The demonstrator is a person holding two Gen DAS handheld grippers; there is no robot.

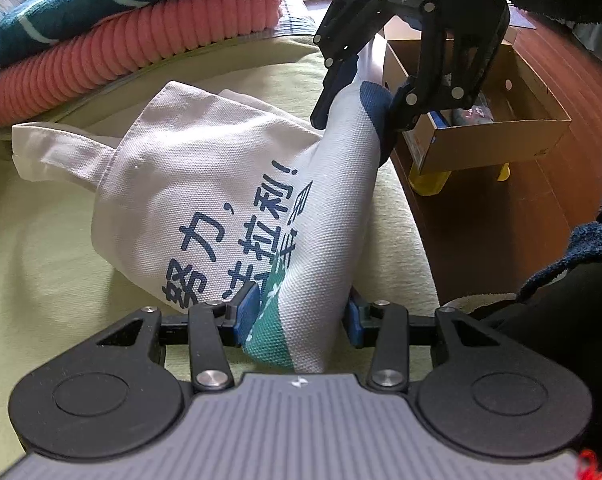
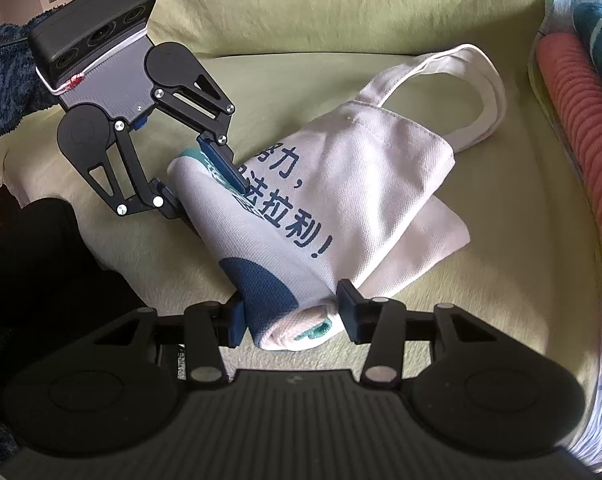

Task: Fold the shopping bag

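Right wrist view shows one white canvas shopping bag (image 2: 341, 184) partly rolled into a thick fold, lying near the front edge of a pale green sofa cushion (image 2: 341, 12), its two handles toward the back. Blue printed characters read "努力," and "法拉利!". Both tongs clench the roll: right gripper (image 2: 293, 316) at one end, left gripper (image 2: 205, 188) at the other. Two folded blankets (image 1: 133, 36), pink and teal, sit stacked beside.

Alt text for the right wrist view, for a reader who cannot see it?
Two tools grip opposite ends of a rolled white shopping bag on a green cushion: the right tool near the camera, the left tool beyond.
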